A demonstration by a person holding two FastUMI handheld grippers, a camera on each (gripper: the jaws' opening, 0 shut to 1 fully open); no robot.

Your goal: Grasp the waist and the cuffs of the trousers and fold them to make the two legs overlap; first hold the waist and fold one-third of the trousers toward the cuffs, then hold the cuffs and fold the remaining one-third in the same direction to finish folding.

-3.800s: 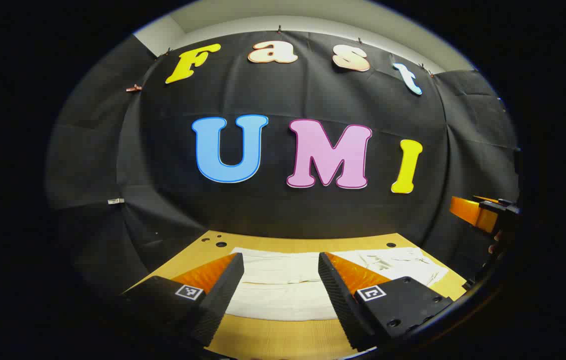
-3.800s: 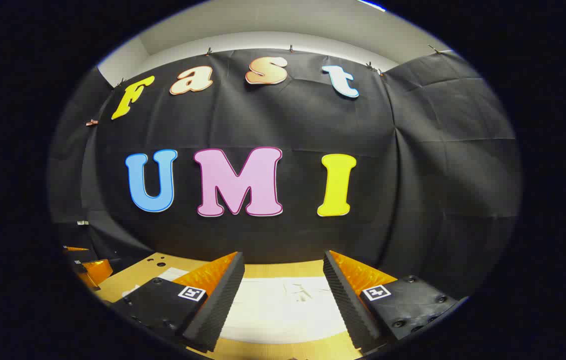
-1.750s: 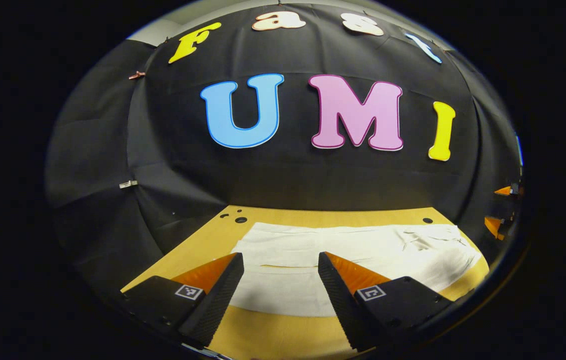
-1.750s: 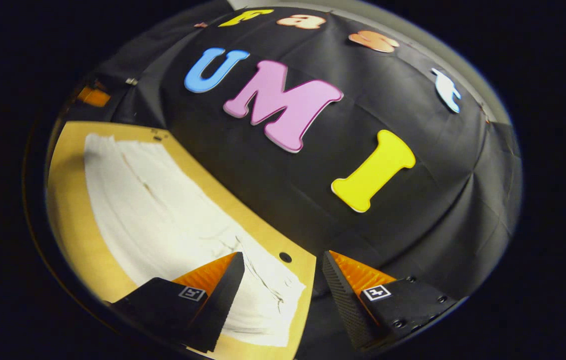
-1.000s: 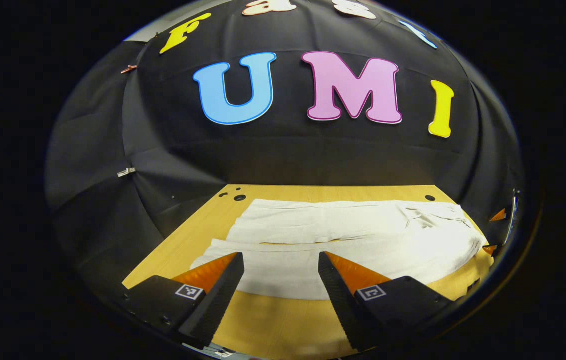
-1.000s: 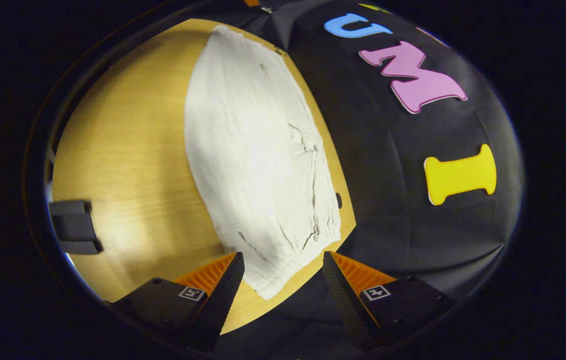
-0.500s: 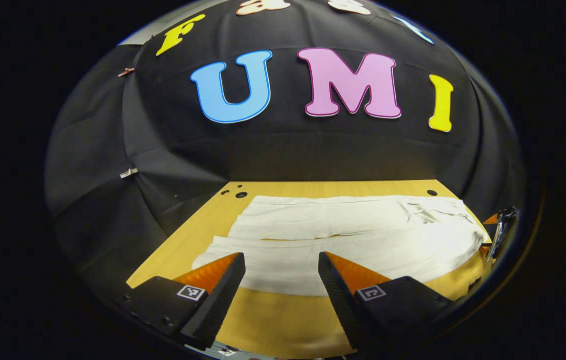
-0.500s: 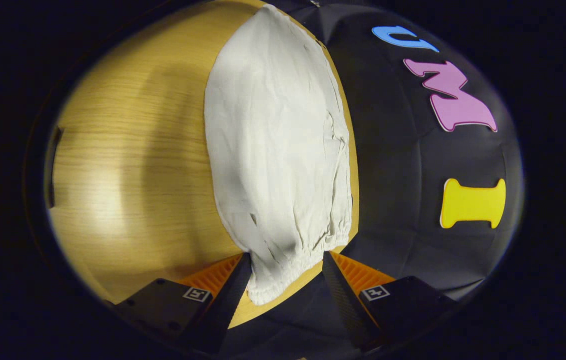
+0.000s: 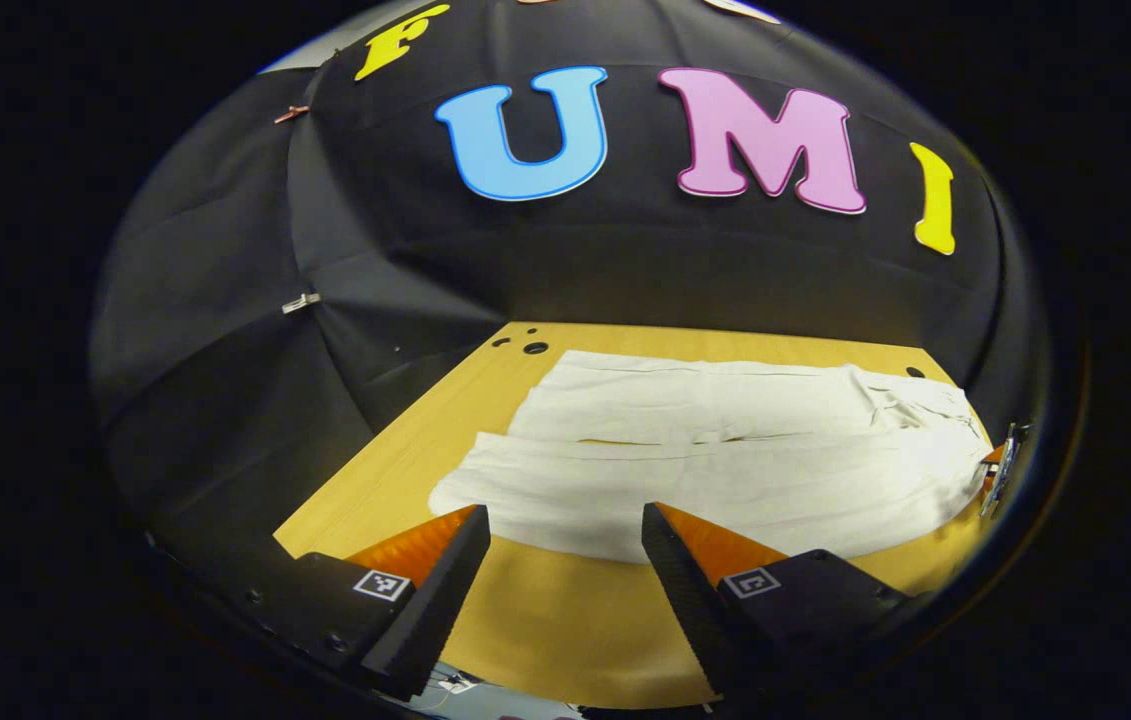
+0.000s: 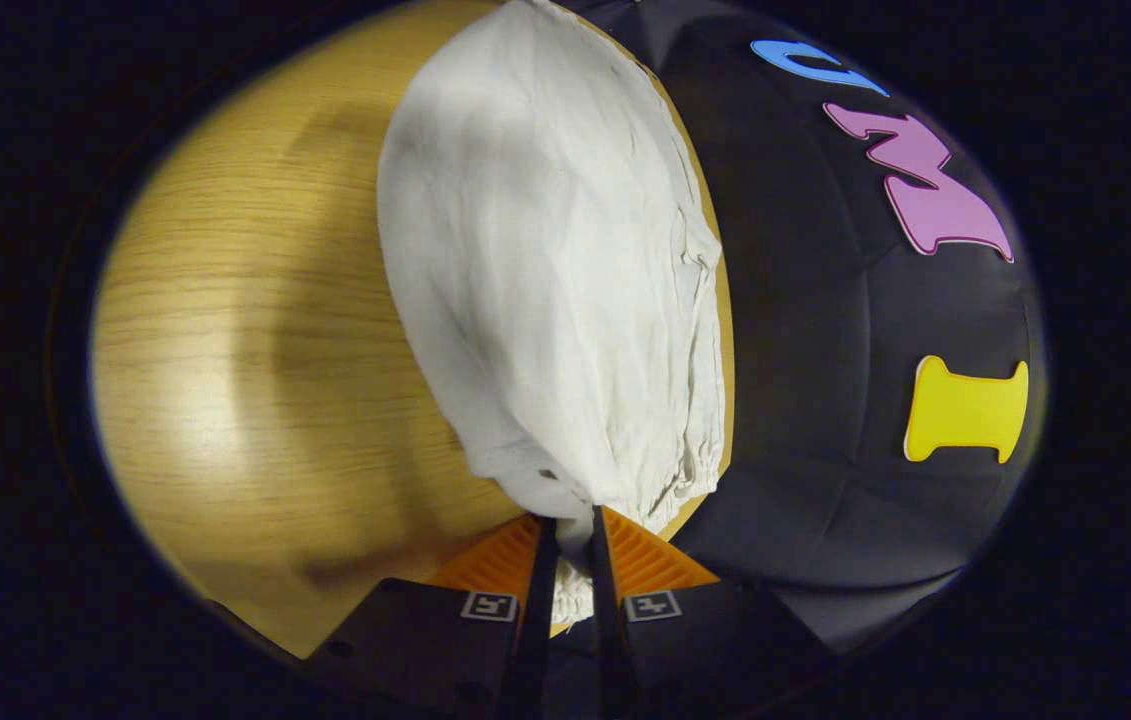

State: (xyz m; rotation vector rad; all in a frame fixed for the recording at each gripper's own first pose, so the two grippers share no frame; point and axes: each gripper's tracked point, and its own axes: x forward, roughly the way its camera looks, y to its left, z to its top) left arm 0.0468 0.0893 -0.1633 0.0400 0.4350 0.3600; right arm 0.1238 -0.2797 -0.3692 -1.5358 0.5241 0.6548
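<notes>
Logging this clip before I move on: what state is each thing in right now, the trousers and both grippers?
Trousers: spread flat on the table, legs side by side, not yet folded.
Waist: pinched at the near corner.
Right gripper: shut on the waist.
Left gripper: open, above the table's near edge, holding nothing.

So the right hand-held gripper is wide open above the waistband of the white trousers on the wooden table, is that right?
Not quite. The right gripper view shows the right hand-held gripper shut on the trousers, pinching the waistband on the wooden table.

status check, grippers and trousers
Right gripper shut on trousers waistband. Left gripper open, short of the cuffs. Trousers flat on table, unfolded.
</notes>
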